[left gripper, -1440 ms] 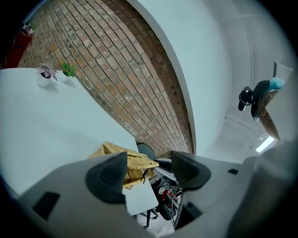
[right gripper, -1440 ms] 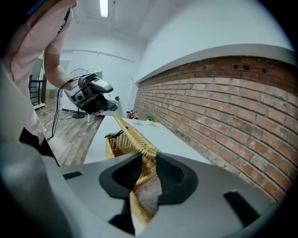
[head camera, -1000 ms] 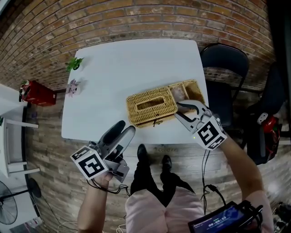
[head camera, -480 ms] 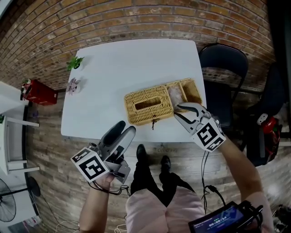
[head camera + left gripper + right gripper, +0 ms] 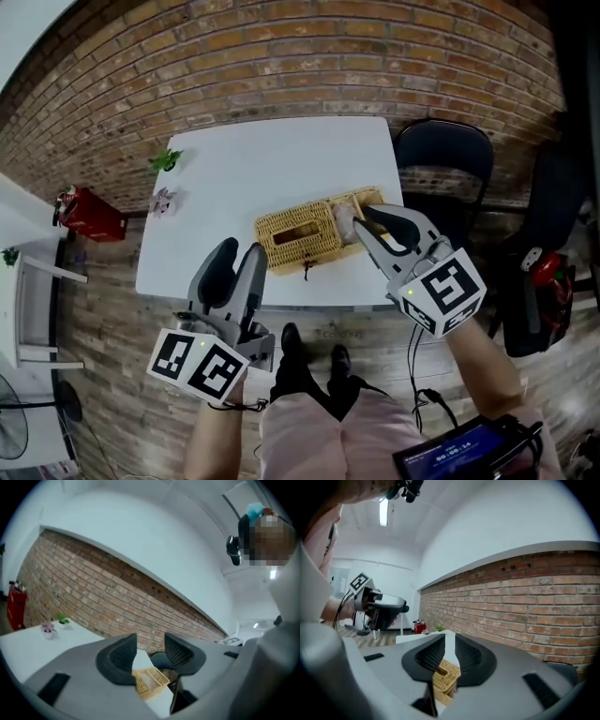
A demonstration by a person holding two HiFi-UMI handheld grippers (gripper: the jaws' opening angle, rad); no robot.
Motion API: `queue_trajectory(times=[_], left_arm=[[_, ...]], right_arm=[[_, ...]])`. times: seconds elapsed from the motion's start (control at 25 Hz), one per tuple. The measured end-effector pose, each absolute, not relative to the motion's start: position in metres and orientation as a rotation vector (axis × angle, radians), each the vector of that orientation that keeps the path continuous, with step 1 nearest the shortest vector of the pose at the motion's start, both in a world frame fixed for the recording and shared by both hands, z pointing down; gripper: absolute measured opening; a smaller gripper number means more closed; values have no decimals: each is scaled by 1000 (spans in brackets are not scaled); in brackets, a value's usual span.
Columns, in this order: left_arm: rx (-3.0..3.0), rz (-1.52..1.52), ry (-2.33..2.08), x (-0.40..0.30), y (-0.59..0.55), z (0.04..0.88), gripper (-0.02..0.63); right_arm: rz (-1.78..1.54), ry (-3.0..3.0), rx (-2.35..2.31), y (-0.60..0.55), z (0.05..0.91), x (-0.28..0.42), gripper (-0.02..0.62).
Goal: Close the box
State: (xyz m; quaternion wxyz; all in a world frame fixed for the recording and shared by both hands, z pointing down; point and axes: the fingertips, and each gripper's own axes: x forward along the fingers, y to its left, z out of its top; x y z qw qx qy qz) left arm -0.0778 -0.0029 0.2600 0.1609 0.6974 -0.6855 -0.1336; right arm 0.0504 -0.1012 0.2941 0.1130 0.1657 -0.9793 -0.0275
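— Below and beyond both pairs of jaws, on the white table: wicker box, well apart from either gripper. Closed yet?

— Cannot say for sure. Shows a slotted woven panel to the left of the right jaws and an open compartment with something pale inside, just under them.

— Left gripper?

— Parted, just been closing in, nothing between the pads. Looks past them onto wicker far off.

— Right gripper?

— Nearly together, likewise just been closing, gripping nothing. Only a glimpse of weave through the slit, well below.

— Handling?

— Probably light and fairly stiff, with a rough weave and little slip. Likely to skid on the smooth tabletop if pushed from one side. Brittle strands too, so no hard pinch.

— Where to take hold?

— Pinch the free woven rim of the panel, thin edge between the pads. Steady the opposite wall with the other jaws.
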Motion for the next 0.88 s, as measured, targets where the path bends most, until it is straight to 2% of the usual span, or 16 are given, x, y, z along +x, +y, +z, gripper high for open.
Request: queue_trajectory(times=[0.16,0.28,0.88], left_arm=[[1984,-340,-2198,-72,-2,220,89],[1972,-308,-2314,-70,-3,202,23],[1984,-151,-2484,-57,-10,184,18]], right_arm=[[-4,-2944,624,-99,246,57,8],[-27,-2973,689,-94,225,58,2],[-168,-2980,765,-88,203,70,-2]])
